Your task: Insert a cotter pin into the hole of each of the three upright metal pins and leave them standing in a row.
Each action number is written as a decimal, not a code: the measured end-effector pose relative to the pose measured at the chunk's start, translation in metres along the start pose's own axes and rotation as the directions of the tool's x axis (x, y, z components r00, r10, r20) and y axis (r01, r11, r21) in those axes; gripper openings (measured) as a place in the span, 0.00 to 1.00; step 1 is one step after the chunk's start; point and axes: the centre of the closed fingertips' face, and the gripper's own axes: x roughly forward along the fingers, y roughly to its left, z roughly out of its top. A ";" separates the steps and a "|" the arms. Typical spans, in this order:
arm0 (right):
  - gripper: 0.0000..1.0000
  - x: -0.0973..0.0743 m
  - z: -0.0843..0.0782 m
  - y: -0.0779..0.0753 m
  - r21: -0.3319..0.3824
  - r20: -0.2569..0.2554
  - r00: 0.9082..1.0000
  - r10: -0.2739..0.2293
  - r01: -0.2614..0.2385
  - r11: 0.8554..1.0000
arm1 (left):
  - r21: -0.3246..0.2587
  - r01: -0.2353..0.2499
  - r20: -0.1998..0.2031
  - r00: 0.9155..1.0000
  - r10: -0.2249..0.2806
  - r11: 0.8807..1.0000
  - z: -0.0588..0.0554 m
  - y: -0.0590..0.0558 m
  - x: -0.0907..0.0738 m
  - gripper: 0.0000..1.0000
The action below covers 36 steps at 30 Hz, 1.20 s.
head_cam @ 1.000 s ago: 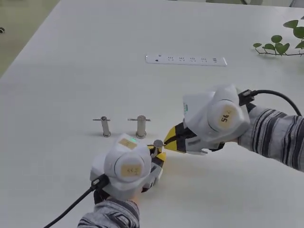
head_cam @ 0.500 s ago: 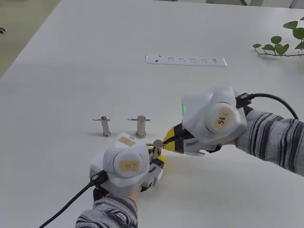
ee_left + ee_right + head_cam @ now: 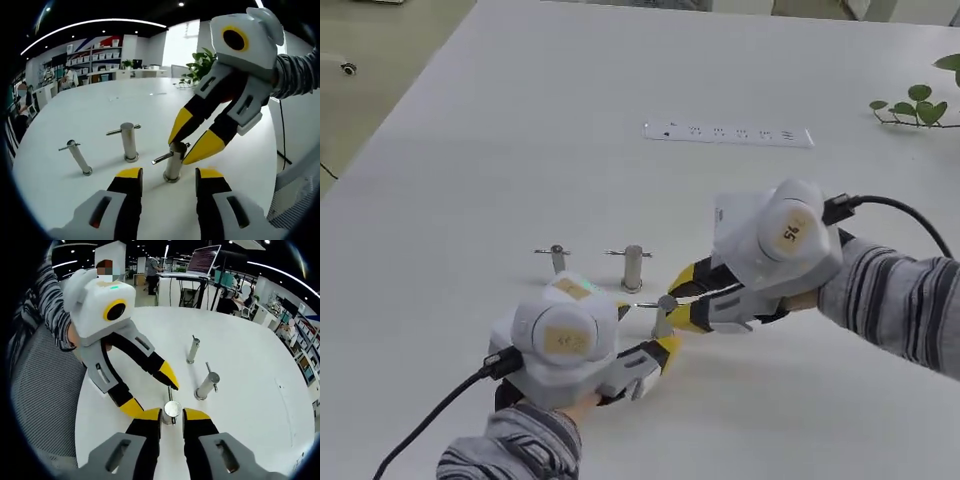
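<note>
Presently on the white surface: three upright metal pins in a row, each with a cotter pin crosswise through its top. Left pin and middle pin stand free, near each other and clear of both tools. Third pin stands at the right end of the row, a little nearer the person, its base on the surface; its cotter pin juts out sideways just below the head. Left claw is released: jaws spread wide, yellow tips low on either side of the third pin's base and apart from it. Right claw reaches in from the other side, its yellow tips set close on either flank of the third pin's head — whether they press the head or merely stand beside it cannot be told. The two claws face each other across this pin. Further items, well apart at the far side of the surface: a white power strip lying flat — and a leafy plant sprig at the right edge.
</note>
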 end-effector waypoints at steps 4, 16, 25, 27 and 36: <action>0.12 0.005 0.000 0.001 0.016 0.004 1.000 0.007 -0.007 1.000 | 0.015 0.006 -0.002 1.000 -0.006 1.000 0.000 -0.002 -0.006 0.45; 0.08 0.006 -0.004 0.000 0.075 0.013 0.999 0.037 -0.038 0.996 | 0.023 -0.016 0.034 0.999 0.015 1.000 0.008 0.009 -0.030 0.54; 0.08 0.000 -0.010 -0.008 0.066 -0.015 0.999 0.030 -0.029 0.997 | 0.036 -0.067 0.030 0.997 0.066 0.997 0.008 0.031 -0.047 0.60; 0.08 -0.002 -0.010 -0.012 0.072 -0.013 1.000 0.024 -0.023 0.997 | 0.025 -0.069 0.034 0.997 0.068 0.997 0.009 0.033 -0.050 0.60; 0.08 -0.013 -0.014 -0.035 0.082 -0.033 0.999 -0.020 0.023 0.996 | 0.011 -0.091 0.055 0.994 0.090 0.996 0.011 0.046 -0.062 0.66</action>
